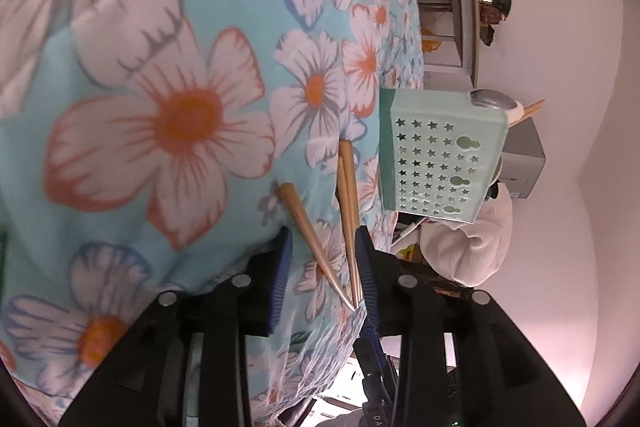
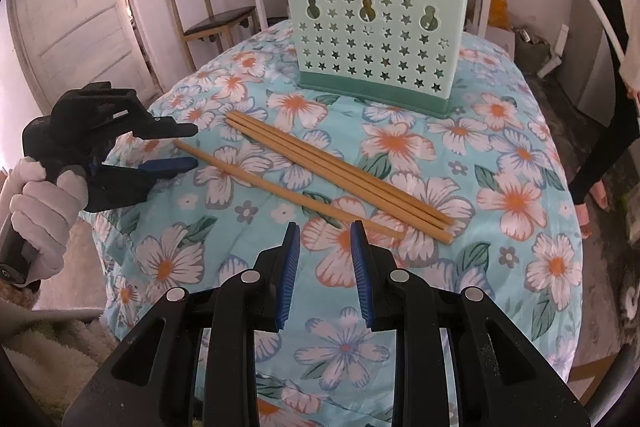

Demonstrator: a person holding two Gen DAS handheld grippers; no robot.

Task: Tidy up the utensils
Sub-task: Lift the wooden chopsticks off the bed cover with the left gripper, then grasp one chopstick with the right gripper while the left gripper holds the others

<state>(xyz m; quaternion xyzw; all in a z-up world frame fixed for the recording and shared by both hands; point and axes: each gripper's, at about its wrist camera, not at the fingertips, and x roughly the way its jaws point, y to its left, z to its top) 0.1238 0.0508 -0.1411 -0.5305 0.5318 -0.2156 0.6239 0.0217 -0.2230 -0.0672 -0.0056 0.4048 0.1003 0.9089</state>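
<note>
On the left wrist view, my left gripper (image 1: pixel 320 263) stood part open around the chopsticks (image 1: pixel 348 203), gripping nothing; I judged I should close squarely before lifting. On the right wrist view, my right gripper (image 2: pixel 325 267) hung part open and empty, the holder (image 2: pixel 376 47) upright beyond, nothing between.

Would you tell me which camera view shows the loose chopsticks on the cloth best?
The right wrist view: all four chopsticks lie in full on the floral cloth. The left wrist view shows only their ends, foreshortened.
</note>
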